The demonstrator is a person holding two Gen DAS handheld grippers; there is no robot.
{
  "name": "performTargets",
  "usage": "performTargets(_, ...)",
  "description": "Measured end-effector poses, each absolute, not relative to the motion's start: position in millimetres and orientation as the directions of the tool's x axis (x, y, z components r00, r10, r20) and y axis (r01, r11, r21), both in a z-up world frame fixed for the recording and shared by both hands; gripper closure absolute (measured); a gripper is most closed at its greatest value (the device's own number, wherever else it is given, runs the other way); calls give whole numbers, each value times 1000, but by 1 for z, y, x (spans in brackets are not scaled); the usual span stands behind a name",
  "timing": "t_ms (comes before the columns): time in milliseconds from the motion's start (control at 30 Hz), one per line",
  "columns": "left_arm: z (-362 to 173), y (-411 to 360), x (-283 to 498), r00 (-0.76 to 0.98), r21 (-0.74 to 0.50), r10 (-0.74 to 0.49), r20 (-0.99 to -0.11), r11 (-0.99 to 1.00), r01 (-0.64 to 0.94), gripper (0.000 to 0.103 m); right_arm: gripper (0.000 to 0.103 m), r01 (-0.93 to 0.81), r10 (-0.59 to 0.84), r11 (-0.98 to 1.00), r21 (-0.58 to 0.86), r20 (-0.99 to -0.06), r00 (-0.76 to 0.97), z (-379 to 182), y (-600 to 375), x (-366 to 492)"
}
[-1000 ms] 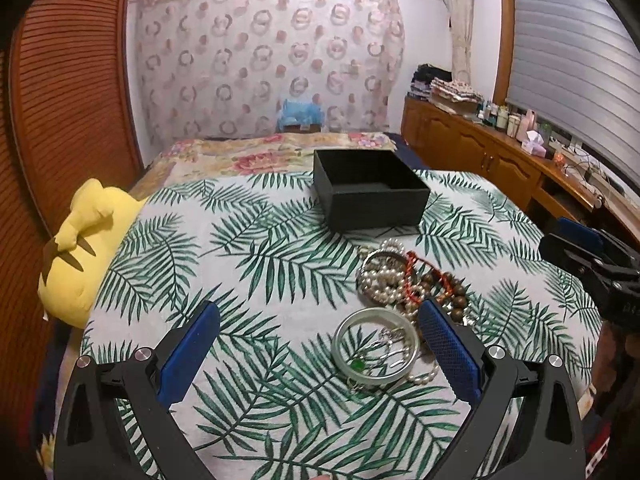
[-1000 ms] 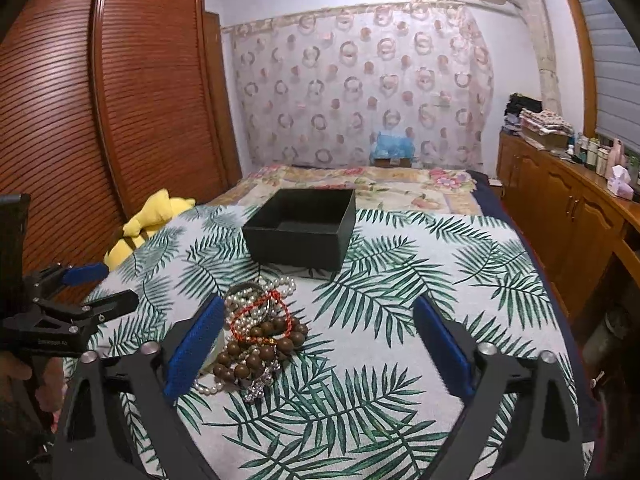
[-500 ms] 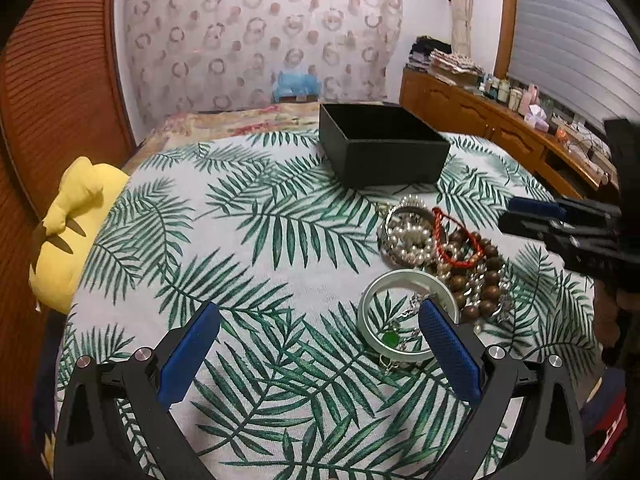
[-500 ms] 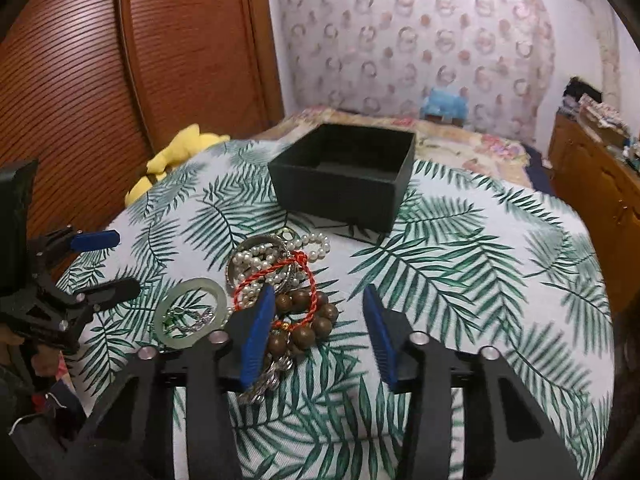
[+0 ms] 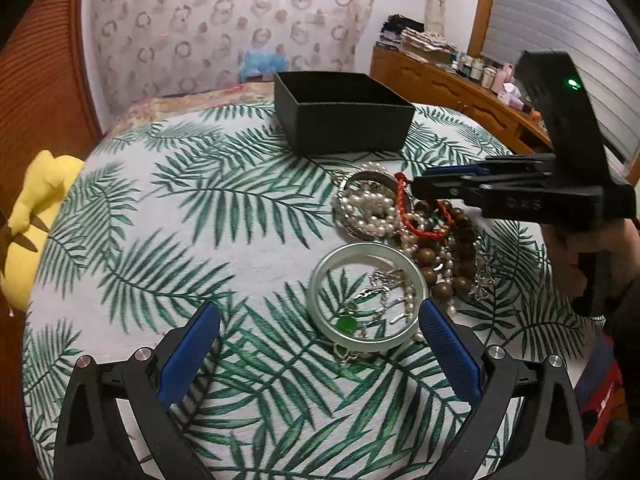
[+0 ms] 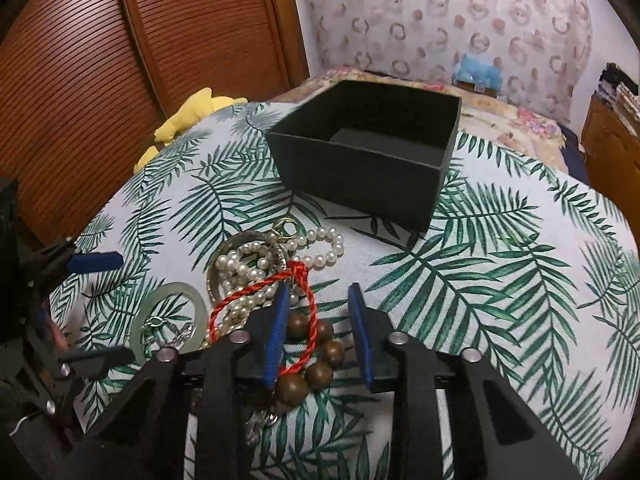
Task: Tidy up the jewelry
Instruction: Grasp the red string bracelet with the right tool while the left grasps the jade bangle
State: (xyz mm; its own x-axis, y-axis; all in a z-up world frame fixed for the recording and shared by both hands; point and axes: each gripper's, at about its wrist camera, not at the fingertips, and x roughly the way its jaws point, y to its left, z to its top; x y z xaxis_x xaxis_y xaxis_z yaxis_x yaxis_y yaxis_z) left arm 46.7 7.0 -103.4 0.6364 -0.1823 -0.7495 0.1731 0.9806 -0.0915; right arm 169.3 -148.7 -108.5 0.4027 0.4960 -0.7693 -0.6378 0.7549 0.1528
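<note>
Left wrist view: L gripper point(image 5: 320, 344) hangs low over the leaf-print cloth point(image 5: 168, 216), jaws wide apart, nothing between them; its right pad sits just beside the pale bangle point(image 5: 366, 295), which lies flat w/ a silver chain and a green stone inside its ring. Beyond the bangle is the tangle: pearls point(image 5: 370, 208), red cord point(image 5: 420, 220), wood beads point(image 5: 444, 256). R gripper point(image 5: 432, 184) comes in from the right, tips over the red cord. Black box point(image 5: 344, 120) stands farther back, open top, looks empty, well apart from the pile. Right wrist view: R gripper point(image 6: 318, 312) has its jaws closing, narrow gap left; red cord point(image 6: 306, 300) and wood beads point(image 6: 316, 356) lie between the pads, cord close by the left pad, but can't tell if the pads press on it yet. Pearls point(image 6: 248, 268) and bangle point(image 6: 168, 320) to the left, box point(image 6: 368, 160) ahead. Step, my read: first pick, R side going for the cord/bead strand; nothing boxed yet. Next calls for finishing the squeeze on one strand only, then a slow lift, since cord, beads and pearls look interlaced and may drag along; then carry over the box rim and let go. L could take the bangle.
</note>
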Motion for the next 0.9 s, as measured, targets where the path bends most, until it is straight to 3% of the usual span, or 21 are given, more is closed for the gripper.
performTargets(100,-107,4,51,620,-112,-207,-757,975,190,7,98,-641,503,750,164,-771,391,-112,-149,170)
performTargets(400,-114,-6,66,595,-108,-223,-772,969,223,7,99,-638,538,753,159,-706,460,-90,-172,150)
performTargets(567,-114,-12,72,593,-100,-236,-770,962,252,19,99,-636,541,758,142,-683,492,-75,-184,142)
performTargets(700,-113,-18,71,597,-85,-240,-766,958,276,34,99,-634,536,764,123,-668,516,-65,-187,137)
performTargets(900,-106,-18,64,617,-97,-256,-744,955,279,34,99,-641,537,761,97,-650,538,-51,-186,133)
